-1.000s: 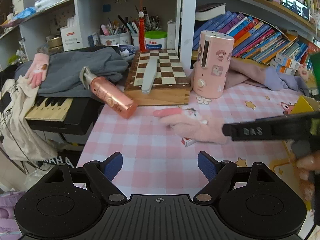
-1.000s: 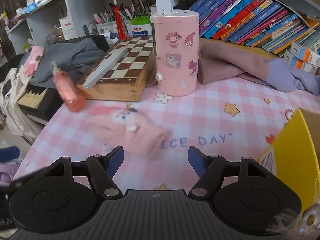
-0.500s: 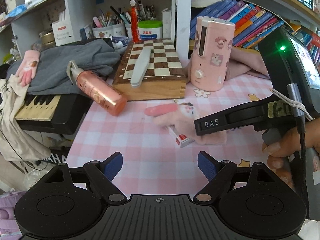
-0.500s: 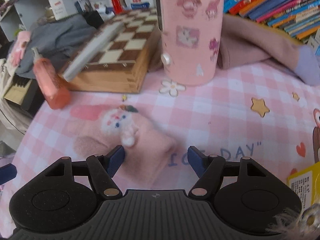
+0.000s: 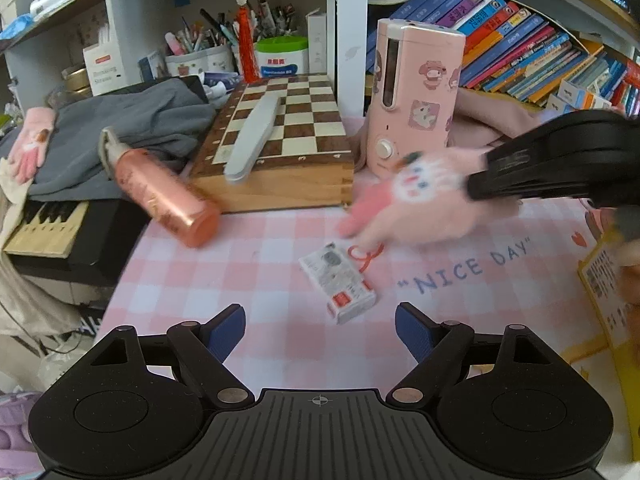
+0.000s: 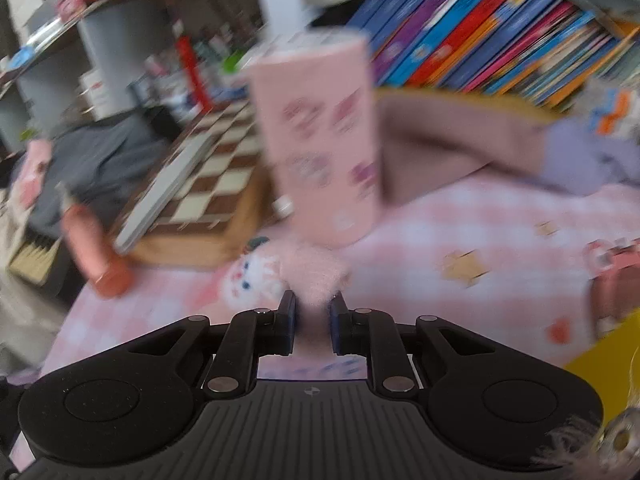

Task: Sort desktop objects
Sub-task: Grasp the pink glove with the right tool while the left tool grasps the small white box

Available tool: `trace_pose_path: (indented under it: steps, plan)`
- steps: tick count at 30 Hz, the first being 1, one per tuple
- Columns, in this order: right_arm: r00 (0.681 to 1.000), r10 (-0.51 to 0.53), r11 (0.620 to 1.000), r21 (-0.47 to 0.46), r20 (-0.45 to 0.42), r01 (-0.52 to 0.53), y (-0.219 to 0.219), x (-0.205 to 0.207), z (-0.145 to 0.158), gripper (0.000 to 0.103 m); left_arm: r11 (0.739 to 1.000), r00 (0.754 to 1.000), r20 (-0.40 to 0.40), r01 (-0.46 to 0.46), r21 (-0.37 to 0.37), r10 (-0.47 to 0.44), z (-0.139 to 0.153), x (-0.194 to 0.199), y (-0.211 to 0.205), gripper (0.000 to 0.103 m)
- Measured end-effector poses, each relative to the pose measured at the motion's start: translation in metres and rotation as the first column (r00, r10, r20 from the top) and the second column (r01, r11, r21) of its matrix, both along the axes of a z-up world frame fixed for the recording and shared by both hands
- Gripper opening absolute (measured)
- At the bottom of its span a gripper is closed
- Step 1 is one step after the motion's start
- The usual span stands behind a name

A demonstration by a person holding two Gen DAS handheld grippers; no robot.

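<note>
1. Far left in the left wrist view there's a small pink knit glove [image 5: 31, 142] lying on a heap of grey cloth [image 5: 132, 120], with a black keyboard with cream keys [image 5: 48, 228] just below.
2. Next along, a coppery-orange spray bottle [image 5: 168, 196] lies on its side, its base on the pink checked surface [image 5: 248, 292] and its nozzle pointing back at the grey cloth.
3. A wooden chessboard box [image 5: 280, 152] sits behind it with a long grey flat case [image 5: 252, 140] lying on top.
4. The left hand-held gripper [image 5: 320, 332] has its blue-padded fingers spread wide with nothing between them. A small white box with red print [image 5: 340, 282] lies on the surface just ahead of it.
5. A tall pink canister with cartoon stickers [image 5: 416, 100] stands upright just right of the chessboard.
6. The fluffy pink glove with a bunny face [image 5: 416, 200] is up off the surface in front of the canister, pretty blurry. The right hand-held gripper [image 6: 312, 320] is clamped tight on its fuzzy end.
7. Far right, a yellow box [image 5: 604, 280] sits at the edge, and a row of colourful books [image 5: 520, 52] fills the shelf behind.
</note>
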State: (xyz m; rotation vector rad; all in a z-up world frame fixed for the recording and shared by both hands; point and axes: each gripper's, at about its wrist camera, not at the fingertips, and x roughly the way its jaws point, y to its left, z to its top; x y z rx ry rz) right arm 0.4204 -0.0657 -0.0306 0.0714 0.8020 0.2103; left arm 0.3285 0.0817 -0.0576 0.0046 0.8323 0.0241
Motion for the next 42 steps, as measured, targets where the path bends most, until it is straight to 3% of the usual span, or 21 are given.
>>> trace_pose_path:
  steps: [7, 9, 10, 14, 17, 42]
  plan:
    - [0.994, -0.108, 0.993, 0.044, 0.011, 0.107, -0.03, -0.007, 0.012, 0.015, 0.999, 1.0, -0.019, 0.012, 0.034, -0.011, -0.019, 0.029, -0.02, 0.081]
    - [0.994, -0.107, 0.993, 0.058, 0.008, 0.107, -0.033, -0.011, 0.013, 0.016, 0.998, 1.0, -0.022, 0.001, 0.062, 0.0, -0.023, 0.034, -0.025, 0.069]
    - [0.994, -0.107, 0.992, 0.063, 0.008, 0.106, -0.034, -0.013, 0.014, 0.016, 0.998, 1.0, -0.023, -0.011, 0.06, 0.013, -0.025, 0.036, -0.025, 0.067]
    - [0.996, -0.091, 0.994, 0.061, 0.016, 0.09, -0.036, -0.02, 0.018, 0.016, 0.998, 0.998, -0.016, -0.057, 0.01, 0.057, -0.03, 0.041, -0.021, 0.042]
    - [0.997, -0.082, 0.995, 0.055, 0.017, 0.081, -0.036, -0.026, 0.019, 0.016, 0.999, 0.999, -0.007, -0.04, 0.01, 0.04, -0.029, 0.039, -0.022, 0.029]
    - [0.995, -0.034, 0.996, 0.08, 0.095, 0.026, -0.036, -0.108, 0.049, 0.016, 0.99, 0.986, 0.154, 0.075, -0.117, -0.056, 0.059, -0.075, 0.005, 0.029]
